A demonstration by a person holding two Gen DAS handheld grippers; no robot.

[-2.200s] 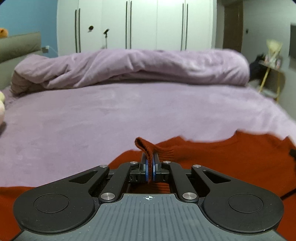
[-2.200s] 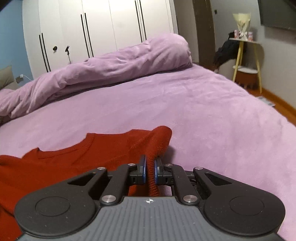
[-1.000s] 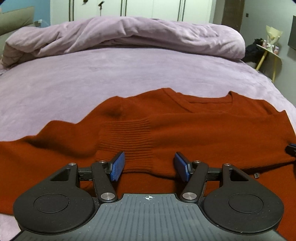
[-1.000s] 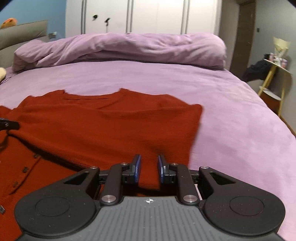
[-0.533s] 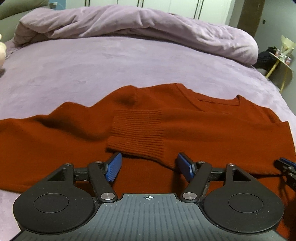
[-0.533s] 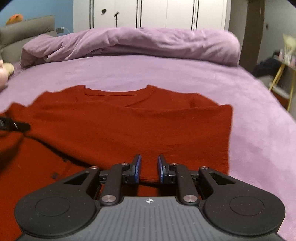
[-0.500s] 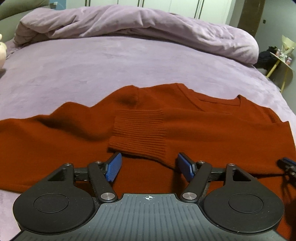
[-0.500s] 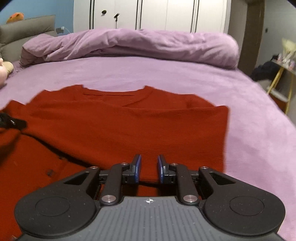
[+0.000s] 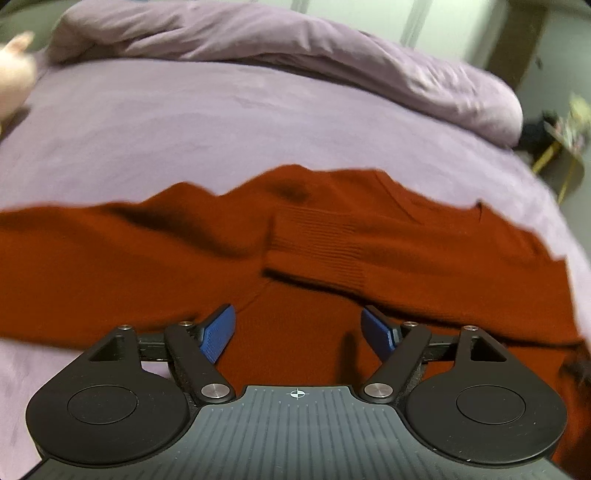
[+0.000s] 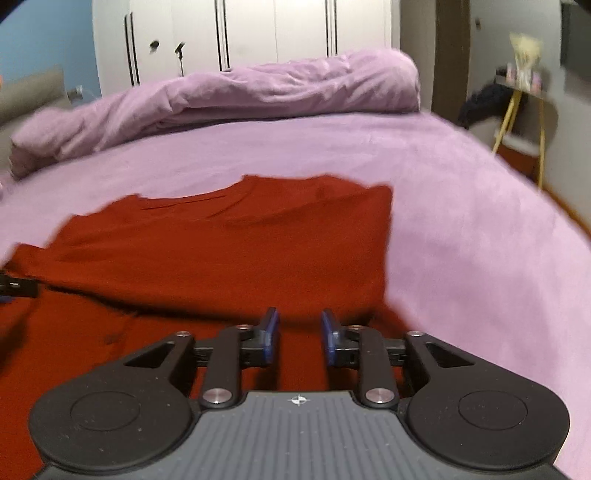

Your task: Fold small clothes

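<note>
A rust-red knit sweater lies flat on the purple bed, with one sleeve folded across its chest and the ribbed cuff lying in the middle. The other sleeve stretches out to the left. My left gripper is wide open and empty, just above the sweater below the cuff. In the right wrist view the sweater shows its folded right side with a straight edge. My right gripper is open a little and empty, over the sweater's lower part. The left gripper's tip shows at the left edge.
The bed's purple sheet spreads to the right and beyond the sweater. A rolled purple duvet lies along the far side. A yellow-legged side table stands off the bed's right. White wardrobes stand behind.
Both grippers let go of the sweater's sleeve and side after laying them over its body. The left one has swung left; the right one has opened a little wider and drawn back.
</note>
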